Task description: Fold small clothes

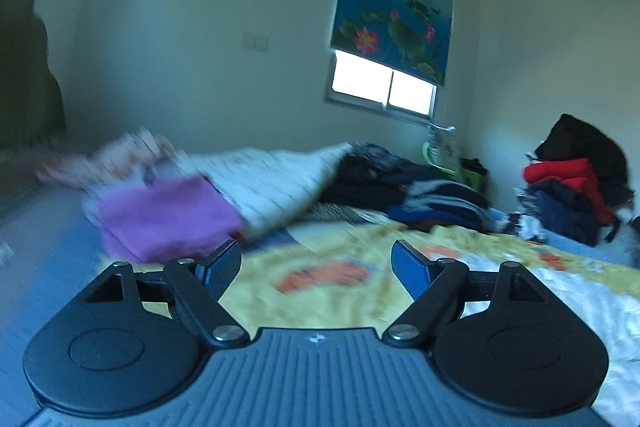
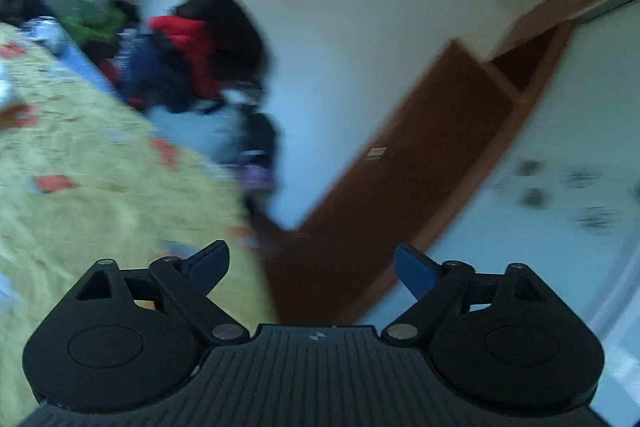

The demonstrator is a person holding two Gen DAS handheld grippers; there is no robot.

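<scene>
Left wrist: purple cloth point(image 1: 168, 215), dark clothes pile point(image 1: 408, 187)

**Yellow spread, purple cloth, lotus blind**

Yellow bedspread point(image 1: 340, 291) with orange patches fills the view. Purple garment point(image 1: 168, 223) beside white striped fabric point(image 1: 272, 183). Red jacket point(image 1: 568, 179) tops a dark navy pile. Blue blind point(image 1: 394, 7) shows pink lotus flowers, green leaves. Brown door point(image 2: 408, 163).
</scene>
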